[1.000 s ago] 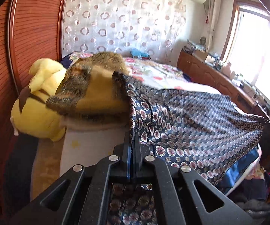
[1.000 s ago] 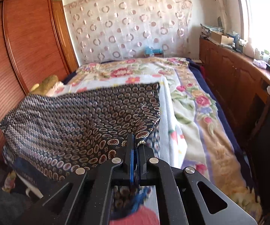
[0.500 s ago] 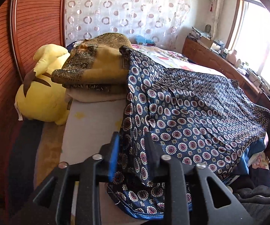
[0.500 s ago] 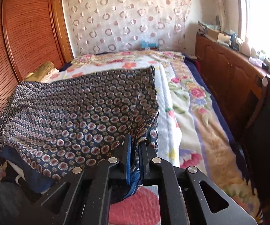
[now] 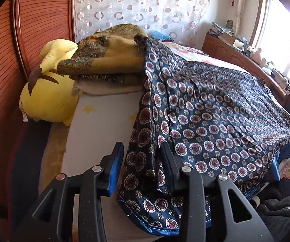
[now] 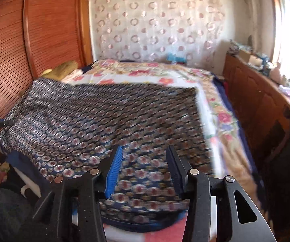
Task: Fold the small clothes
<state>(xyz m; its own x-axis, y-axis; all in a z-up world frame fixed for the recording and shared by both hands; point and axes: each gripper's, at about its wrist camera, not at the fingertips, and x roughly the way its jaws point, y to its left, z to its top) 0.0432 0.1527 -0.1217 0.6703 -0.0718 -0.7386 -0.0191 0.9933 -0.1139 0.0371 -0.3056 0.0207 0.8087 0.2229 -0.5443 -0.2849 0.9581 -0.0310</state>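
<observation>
A dark blue garment (image 5: 215, 117) with round red and gold medallions lies spread across the near end of the bed; it also shows in the right wrist view (image 6: 96, 121). My left gripper (image 5: 142, 151) is open over the garment's left edge, with a fold of cloth loose between the fingers. My right gripper (image 6: 144, 153) is open just above the garment's near right part, holding nothing. The garment's near hem hangs over the bed's edge.
A folded gold patterned blanket (image 5: 112, 54) and a yellow plush toy (image 5: 46, 98) sit at the bed's left. The floral bedspread (image 6: 185, 76) extends beyond. A wooden wardrobe (image 6: 50, 26) stands left, a wooden cabinet (image 6: 266, 104) right. Dark clothes (image 5: 280, 211) lie below.
Both grippers have opened and let go of the garment, which has dropped and now lies spread on the bed. Both grippers have drawn back a little.
</observation>
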